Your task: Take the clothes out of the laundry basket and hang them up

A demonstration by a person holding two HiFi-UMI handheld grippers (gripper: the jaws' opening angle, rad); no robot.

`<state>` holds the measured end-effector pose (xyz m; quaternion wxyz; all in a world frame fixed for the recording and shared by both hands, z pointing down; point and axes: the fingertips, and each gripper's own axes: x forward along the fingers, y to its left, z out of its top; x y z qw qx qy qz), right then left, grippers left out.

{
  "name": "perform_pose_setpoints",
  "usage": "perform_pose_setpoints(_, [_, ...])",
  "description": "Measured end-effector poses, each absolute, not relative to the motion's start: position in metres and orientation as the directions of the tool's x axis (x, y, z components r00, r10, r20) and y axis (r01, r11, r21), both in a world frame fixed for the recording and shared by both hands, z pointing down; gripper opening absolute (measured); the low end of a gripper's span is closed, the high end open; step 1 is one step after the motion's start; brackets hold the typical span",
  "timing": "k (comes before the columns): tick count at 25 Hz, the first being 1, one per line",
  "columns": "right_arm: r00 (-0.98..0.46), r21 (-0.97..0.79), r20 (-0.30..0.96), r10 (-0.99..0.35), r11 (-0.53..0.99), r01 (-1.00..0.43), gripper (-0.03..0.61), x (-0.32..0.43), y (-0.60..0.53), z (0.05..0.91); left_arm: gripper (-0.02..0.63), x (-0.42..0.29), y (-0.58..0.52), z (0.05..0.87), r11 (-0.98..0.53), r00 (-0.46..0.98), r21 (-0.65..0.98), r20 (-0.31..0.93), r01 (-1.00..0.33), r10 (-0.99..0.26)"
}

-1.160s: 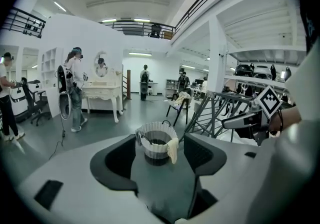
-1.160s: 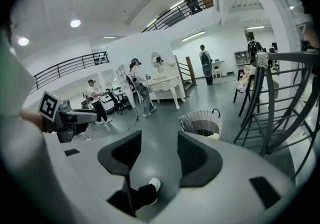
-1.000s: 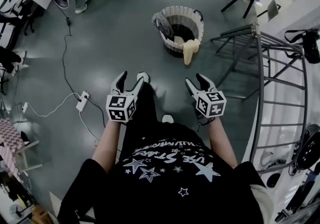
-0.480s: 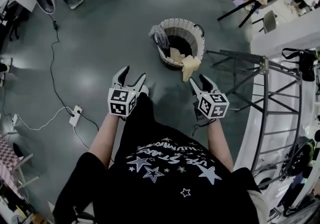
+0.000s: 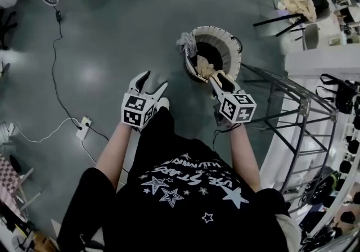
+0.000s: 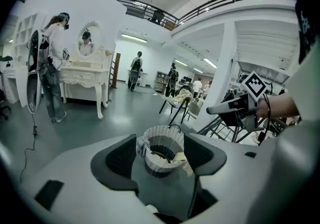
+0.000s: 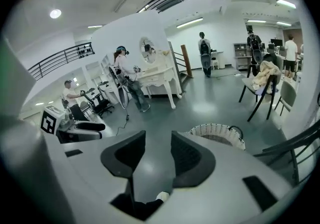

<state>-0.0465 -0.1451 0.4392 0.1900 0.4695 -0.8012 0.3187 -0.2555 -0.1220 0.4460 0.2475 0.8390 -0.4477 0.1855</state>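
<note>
A white woven laundry basket (image 5: 220,37) stands on the grey floor ahead of me. A beige garment (image 5: 206,68) hangs over its near rim and a grey one (image 5: 187,43) over its left rim. My right gripper (image 5: 220,78) hovers at the near rim, just above the beige garment. Its jaws have just been closing but still show a gap with nothing between them (image 7: 159,155). My left gripper (image 5: 153,80) is open and empty, left of the basket over bare floor. In the left gripper view the basket (image 6: 161,149) shows beyond the open jaws.
A metal drying rack (image 5: 292,110) stands right of the basket. A power strip with cable (image 5: 84,127) lies on the floor at left. A chair with draped cloth (image 5: 301,3) is at the back right. People stand by a white vanity table (image 6: 82,75) further off.
I have walked toward the basket, which now sits just beyond both grippers. The right gripper has reached its near rim and its jaws have narrowed.
</note>
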Motion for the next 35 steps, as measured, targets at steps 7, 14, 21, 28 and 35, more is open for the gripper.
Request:
perform_pose_setpoints(7, [-0.477,-0.289,0.647,-0.595,0.387,-0.875,0.172,-0.072,-0.175,0.455,0.306,-0.28,-0.15,0.476,-0.447,0.519,0.277,0.576,-0.851,-0.631])
perform_pose_setpoints(14, [-0.487,-0.266,0.685,-0.541,0.437,-0.859,0.172,-0.055,-0.212,0.488,0.306,-0.264,-0.172,0.496,-0.458,0.519,0.272,0.612,-0.847,-0.596])
perform_pose_setpoints(21, [-0.513,-0.242,0.737,-0.439,0.538,-0.808,0.175,-0.049,-0.29,0.56,0.305,-0.257,-0.218,0.533,-0.381,0.446,0.248,0.644,-0.89,-0.622])
perform_pose_setpoints(28, [-0.538,-0.247,0.798,-0.27,0.668,-0.702,0.188,-0.076,-0.359,0.644,0.305,-0.244,-0.259,0.602,-0.33,0.411,0.252,0.657,-0.91,-0.632])
perform_pose_setpoints(35, [-0.518,-0.256,0.848,-0.113,0.768,-0.587,0.217,-0.109,-0.402,0.72,0.305,-0.241,-0.288,0.658,-0.27,0.376,0.261,0.67,-0.927,-0.64])
